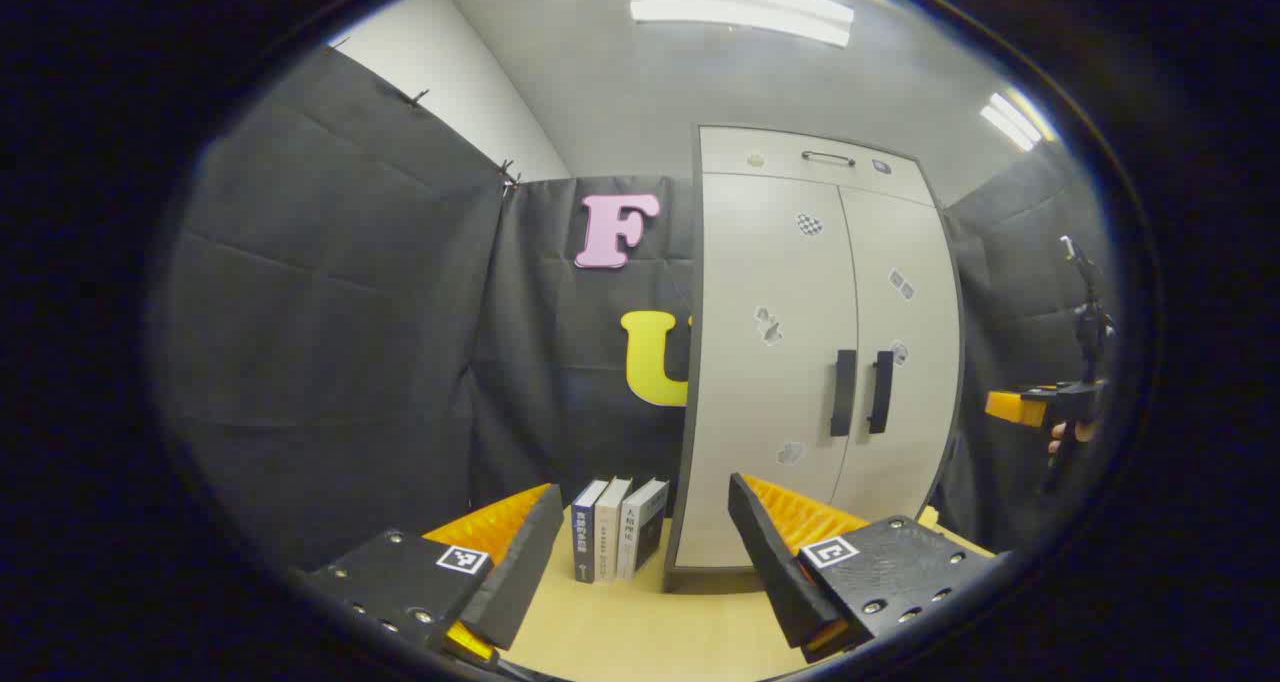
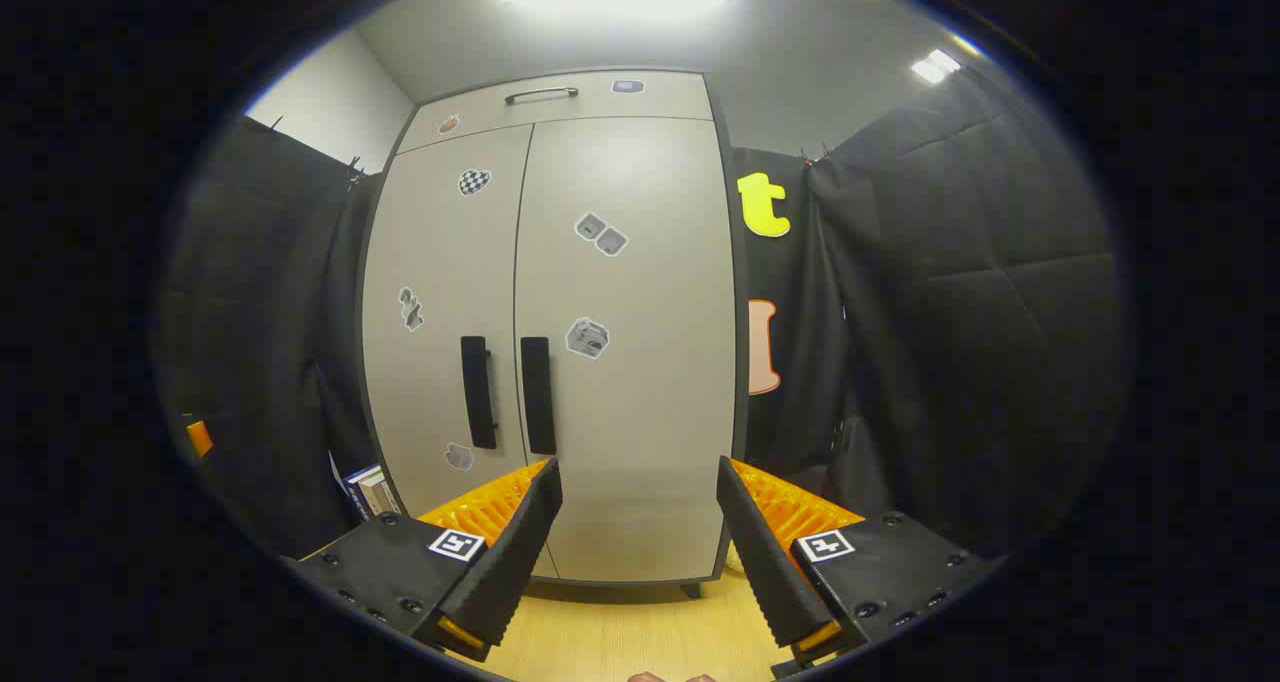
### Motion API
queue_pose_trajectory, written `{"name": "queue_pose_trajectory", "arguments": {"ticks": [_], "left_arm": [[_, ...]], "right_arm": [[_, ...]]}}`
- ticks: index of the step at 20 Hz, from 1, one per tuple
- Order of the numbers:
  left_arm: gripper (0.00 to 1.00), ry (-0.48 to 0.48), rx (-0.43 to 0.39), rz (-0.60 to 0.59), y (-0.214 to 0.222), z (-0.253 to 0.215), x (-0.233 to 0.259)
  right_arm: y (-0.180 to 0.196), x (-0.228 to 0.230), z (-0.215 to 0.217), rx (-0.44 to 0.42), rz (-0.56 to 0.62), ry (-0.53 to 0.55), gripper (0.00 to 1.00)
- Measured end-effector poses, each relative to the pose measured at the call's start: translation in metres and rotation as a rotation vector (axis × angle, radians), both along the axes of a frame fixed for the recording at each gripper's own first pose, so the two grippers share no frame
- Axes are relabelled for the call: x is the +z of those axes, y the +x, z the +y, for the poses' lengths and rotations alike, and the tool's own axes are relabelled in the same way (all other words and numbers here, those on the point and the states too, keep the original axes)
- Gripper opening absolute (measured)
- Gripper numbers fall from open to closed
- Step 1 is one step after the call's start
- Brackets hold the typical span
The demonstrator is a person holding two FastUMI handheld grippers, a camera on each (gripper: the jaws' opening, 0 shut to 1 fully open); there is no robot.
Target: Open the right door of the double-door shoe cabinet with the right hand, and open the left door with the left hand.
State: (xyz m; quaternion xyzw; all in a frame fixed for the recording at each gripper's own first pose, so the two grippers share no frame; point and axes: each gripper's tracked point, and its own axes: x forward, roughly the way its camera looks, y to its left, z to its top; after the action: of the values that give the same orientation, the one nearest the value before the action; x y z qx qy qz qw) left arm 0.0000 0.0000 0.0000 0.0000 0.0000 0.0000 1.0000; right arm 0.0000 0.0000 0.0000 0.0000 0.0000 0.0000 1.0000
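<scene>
nearby, books [image 1: 618,527] stand just beside closed shoe cabinet [image 1: 790,362].

— How many cabinets stand in the booth?
— One tall pale-grey double-door shoe cabinet [image 2: 560,342], at the back of the light wooden floor [image 2: 620,632].
— Doors?
— Two tall ones: a left door [image 2: 440,362] and a right door [image 2: 630,412]. Above them sits one shallow top panel [image 2: 570,102].
— Handles?
— Three: two upright black bar handles [image 2: 478,392] at the centre seam, and one slim horizontal handle [image 2: 541,93] on the panel.
— Stickers?
— Roughly seven small ones [image 2: 587,338] on the cabinet front; they are too small to read.
— Anything else?
— Three upright books [image 1: 612,527] on the floor beside the cabinet's left edge. Two orange-and-black two-finger grippers [image 1: 645,522].
</scene>
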Motion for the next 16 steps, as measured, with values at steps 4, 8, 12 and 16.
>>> {"name": "queue_pose_trajectory", "arguments": {"ticks": [4, 8, 12, 16], "left_arm": [[1.00, 0.030, -0.033, -0.028, -0.006, -0.006, -0.002], [0.97, 0.126, -0.053, -0.020, -0.006, -0.018, -0.008], [1.00, 0.087, -0.100, -0.016, -0.007, -0.035, -0.008], [1.00, 0.053, -0.117, 0.013, -0.005, -0.039, -0.025]], "right_arm": [[0.000, -0.004, 0.000, -0.017, 0.021, 0.007, 0.97], [-0.004, 0.000, 0.002, -0.028, 0.004, 0.013, 0.97], [-0.005, -0.007, 0.003, -0.024, 0.028, 0.021, 0.96], [-0.003, -0.009, 0.008, -0.007, 0.040, 0.045, 0.97]]}}
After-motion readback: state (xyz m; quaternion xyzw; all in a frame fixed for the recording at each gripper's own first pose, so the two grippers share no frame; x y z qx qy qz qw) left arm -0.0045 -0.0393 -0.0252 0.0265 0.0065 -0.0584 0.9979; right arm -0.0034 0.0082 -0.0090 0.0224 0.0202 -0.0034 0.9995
